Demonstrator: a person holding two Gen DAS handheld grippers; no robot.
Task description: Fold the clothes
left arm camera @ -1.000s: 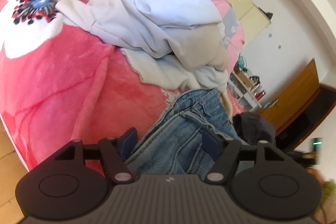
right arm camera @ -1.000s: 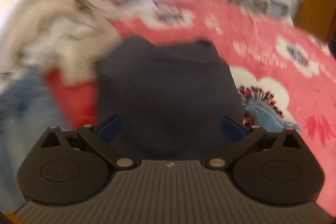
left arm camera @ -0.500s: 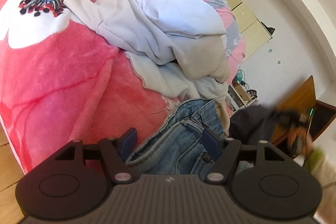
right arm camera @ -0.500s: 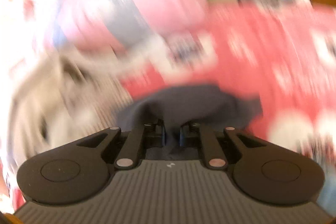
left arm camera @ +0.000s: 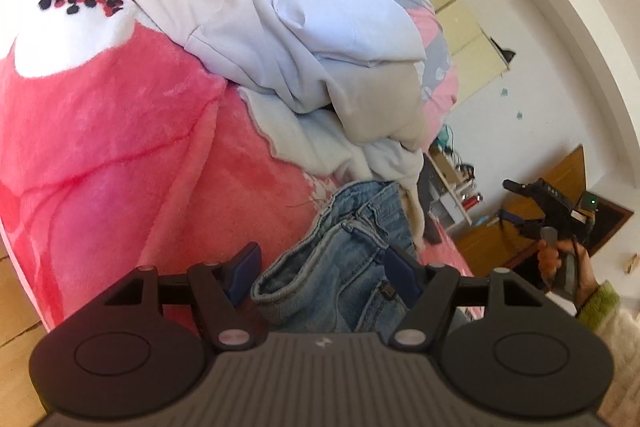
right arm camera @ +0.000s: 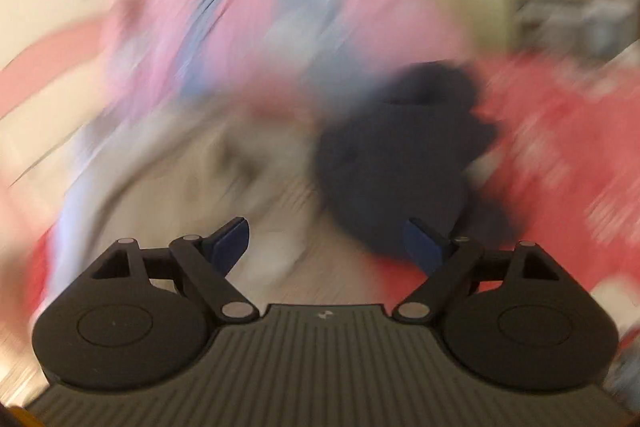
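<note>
My left claw (left arm camera: 320, 267) sits open around the jeans (left arm camera: 344, 267) at the bed's near edge, not pinching. My right claw (right arm camera: 326, 239) is opening, empty; the dark garment (right arm camera: 400, 155) lies beyond. Next I'd grip the jeans' waistband.

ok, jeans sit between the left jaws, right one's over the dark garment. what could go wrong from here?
1. The left gripper straddles a bunched part of the jeans; closing may pinch several layers and lift a wad.
2. The right gripper is opening with nothing between its pads; the dark garment lies crumpled ahead, so no fold is set.
3. The right view is badly blurred; aiming a regrasp could miss.
</note>
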